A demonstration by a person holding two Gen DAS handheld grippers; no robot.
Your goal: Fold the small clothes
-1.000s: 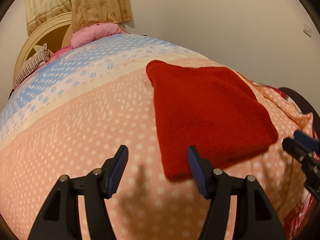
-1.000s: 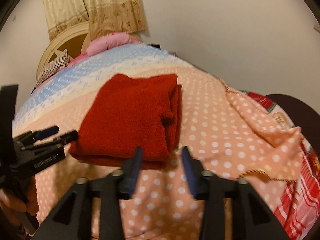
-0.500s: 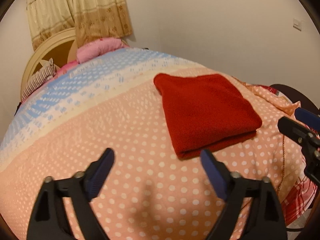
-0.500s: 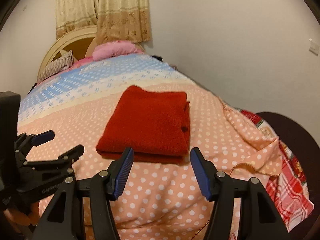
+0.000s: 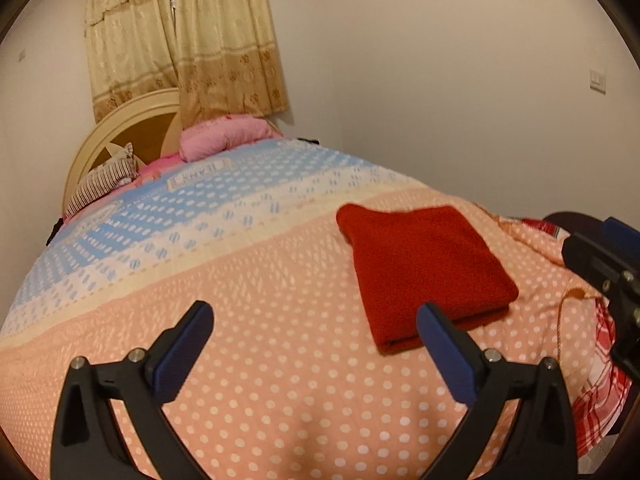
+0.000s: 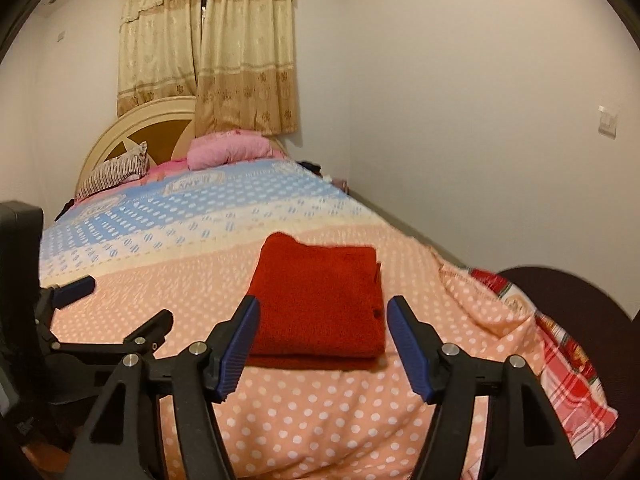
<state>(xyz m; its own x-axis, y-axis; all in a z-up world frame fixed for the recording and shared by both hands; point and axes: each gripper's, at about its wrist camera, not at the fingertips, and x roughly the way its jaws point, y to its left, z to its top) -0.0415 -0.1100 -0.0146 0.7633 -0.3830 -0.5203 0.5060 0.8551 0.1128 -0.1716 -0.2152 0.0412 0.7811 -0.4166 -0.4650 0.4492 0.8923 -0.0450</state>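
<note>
Both grippers, left gripper [image 5: 314, 336] and right gripper [image 6: 320, 334], are drawn back, jaws opening and empty; the red garment [image 6: 320, 304] is left folded on the bed [image 5: 240, 280].

Plain white walls [image 6: 480, 120], beige curtains [image 6: 208, 48], arched headboard [image 6: 132, 128], dotted bedspread [image 5: 240, 320]

Pulled both back and upward from the folded red knitted garment [image 6: 320, 304], now well ahead of the tips. Spread the left gripper [image 5: 314, 322] to full width; widened the right gripper [image 6: 320, 320], opening around nothing.
</note>
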